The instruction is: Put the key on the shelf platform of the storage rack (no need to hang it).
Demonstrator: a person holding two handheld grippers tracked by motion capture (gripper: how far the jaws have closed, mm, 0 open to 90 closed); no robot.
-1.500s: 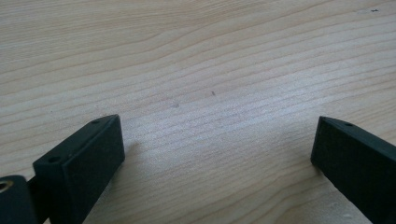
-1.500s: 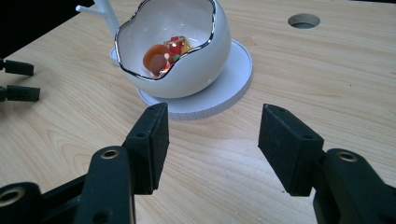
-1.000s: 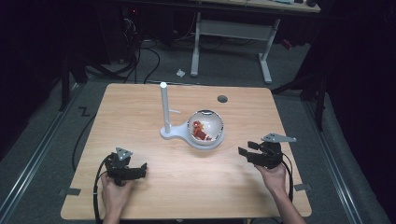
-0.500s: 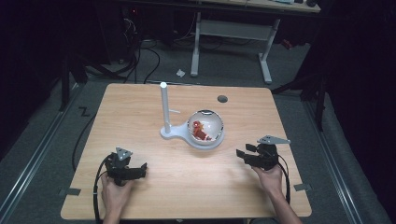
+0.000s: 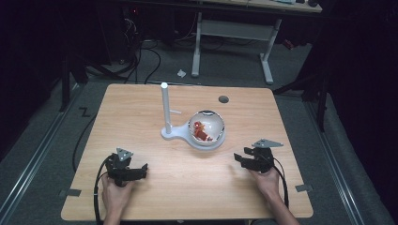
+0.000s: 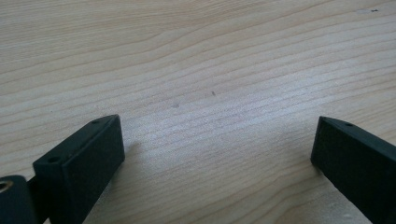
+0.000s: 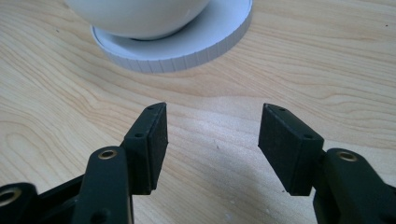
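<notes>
- One white bowl (image 5: 206, 127) with red bits inside sits on a round white base (image 7: 196, 44), mid-table, beside a white post (image 5: 165, 108).
- Right gripper (image 7: 212, 142): jaws wide, empty, pointing at the base, apart from it.
- Left gripper (image 5: 136, 172): jaws wide, empty, over bare wooden table (image 6: 210, 70).

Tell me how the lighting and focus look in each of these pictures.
High view: wooden table evenly lit, surroundings dark, white bowl rim glaring. Left gripper view: wood grain sharp, near jaws soft. Right gripper view: round white base bright, soft shadow under the jaws.
</notes>
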